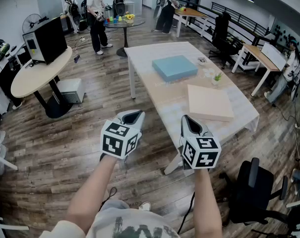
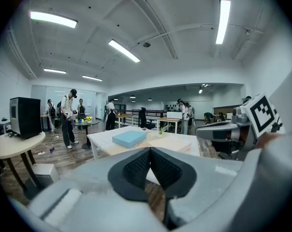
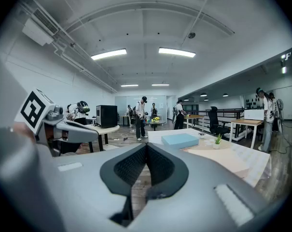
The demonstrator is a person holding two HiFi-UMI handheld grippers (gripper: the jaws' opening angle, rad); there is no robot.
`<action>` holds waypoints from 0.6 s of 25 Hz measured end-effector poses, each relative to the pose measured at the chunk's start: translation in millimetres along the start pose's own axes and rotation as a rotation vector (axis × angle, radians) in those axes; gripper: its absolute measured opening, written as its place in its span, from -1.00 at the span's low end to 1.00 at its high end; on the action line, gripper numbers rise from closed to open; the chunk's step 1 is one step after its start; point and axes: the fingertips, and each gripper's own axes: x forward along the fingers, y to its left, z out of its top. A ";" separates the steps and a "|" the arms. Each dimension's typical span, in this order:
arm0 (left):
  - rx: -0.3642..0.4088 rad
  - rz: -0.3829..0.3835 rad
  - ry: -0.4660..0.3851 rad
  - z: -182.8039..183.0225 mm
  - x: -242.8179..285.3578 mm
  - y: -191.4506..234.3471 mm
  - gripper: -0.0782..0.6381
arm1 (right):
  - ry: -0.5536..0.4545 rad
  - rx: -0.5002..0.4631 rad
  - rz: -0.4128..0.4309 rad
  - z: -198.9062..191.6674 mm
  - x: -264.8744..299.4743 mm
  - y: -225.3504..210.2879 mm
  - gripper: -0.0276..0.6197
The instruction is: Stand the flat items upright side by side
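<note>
Both pairs of jaws are pressed together with nothing between them. The left gripper [image 1: 132, 116] and right gripper [image 1: 187, 121] hang side by side, short of the near corner of the white surface [image 1: 140, 53]. Just ahead and right of the right jaws, the beige slab [image 1: 210, 102] lies flat, so the right hand looks nearer to it. Farther ahead, roughly between the two pairs of jaws, the blue slab [image 1: 174, 67] also lies flat. Neither slab is stood up yet.

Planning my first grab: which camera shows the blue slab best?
The head view: the blue slab lies flat on the white table, with its whole top visible. Both gripper views show it small, from a low angle.
</note>
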 end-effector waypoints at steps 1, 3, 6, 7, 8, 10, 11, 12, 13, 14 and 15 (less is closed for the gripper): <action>0.003 0.000 0.001 0.1 0.1 0.5 -0.77 | -0.001 0.008 0.003 -0.5 0.4 0.5 -0.92; 0.009 -0.002 0.000 1.2 0.8 1.2 -0.77 | -0.001 0.022 0.008 -1.9 1.7 1.3 -0.92; 0.017 -0.011 -0.014 6.2 5.3 2.4 -0.77 | 0.005 0.026 0.011 -4.6 6.6 1.6 -0.91; 0.020 -0.013 -0.016 7.7 7.8 3.7 -0.77 | 0.006 0.028 0.012 -5.1 9.1 1.7 -0.89; 0.023 -0.014 -0.017 9.0 10.4 5.8 -0.77 | 0.006 0.030 0.015 -5.2 11.9 1.9 -0.85; 0.027 -0.015 -0.017 11.1 15.3 11.3 -0.72 | 0.005 0.035 0.017 -4.5 18.2 1.7 -0.81; 0.026 -0.017 -0.018 12.2 17.8 14.3 -0.69 | 0.004 0.036 0.018 -3.8 21.7 1.2 -0.79; 0.025 -0.021 -0.018 13.1 20.5 17.6 -0.64 | 0.003 0.037 0.018 -2.9 25.7 0.7 -0.78; 0.024 -0.023 -0.019 14.0 23.4 21.5 -0.61 | 0.003 0.039 0.020 -2.3 30.3 0.3 -0.76; 0.023 -0.024 -0.019 14.6 26.5 26.3 -0.61 | 0.005 0.042 0.021 -1.8 35.6 0.4 -0.73; 0.020 -0.025 -0.020 15.2 29.8 31.9 -0.60 | 0.007 0.042 0.023 -1.4 41.7 1.0 -0.70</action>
